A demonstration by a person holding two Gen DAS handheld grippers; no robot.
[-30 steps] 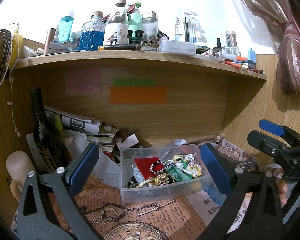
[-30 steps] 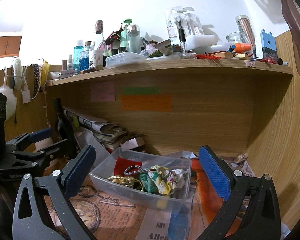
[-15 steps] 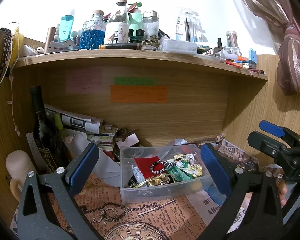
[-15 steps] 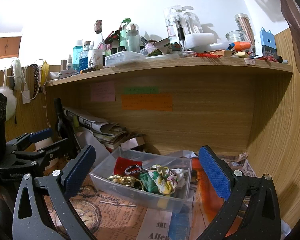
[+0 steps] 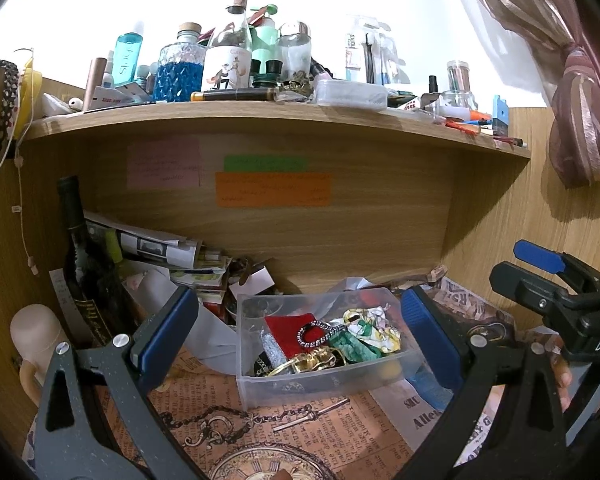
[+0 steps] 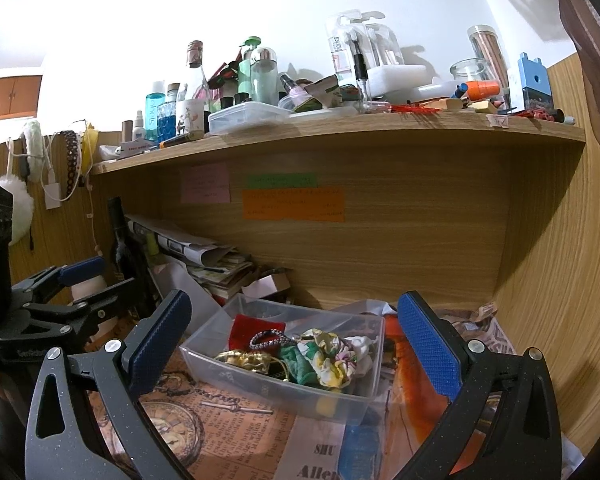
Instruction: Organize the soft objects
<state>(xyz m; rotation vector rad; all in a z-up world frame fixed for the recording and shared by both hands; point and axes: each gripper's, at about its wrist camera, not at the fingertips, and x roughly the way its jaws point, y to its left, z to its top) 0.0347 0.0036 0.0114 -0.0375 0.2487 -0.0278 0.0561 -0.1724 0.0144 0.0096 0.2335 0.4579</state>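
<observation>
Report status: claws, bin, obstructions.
Left claw and right claw open, empty. Clear bin holds soft items, untouched. Nothing blocking the bin.

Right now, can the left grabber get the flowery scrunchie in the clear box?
Probably yes. The left gripper is open and aimed at the clear box, which has no lid. The flowery scrunchie lies on top of the pile, with only a beaded band beside it.

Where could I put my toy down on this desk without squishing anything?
The best bare patch is the printed paper in front of the clear bin, between the open grippers. Behind the bin, papers and a dark bottle crowd the back. The top shelf is packed.
</observation>
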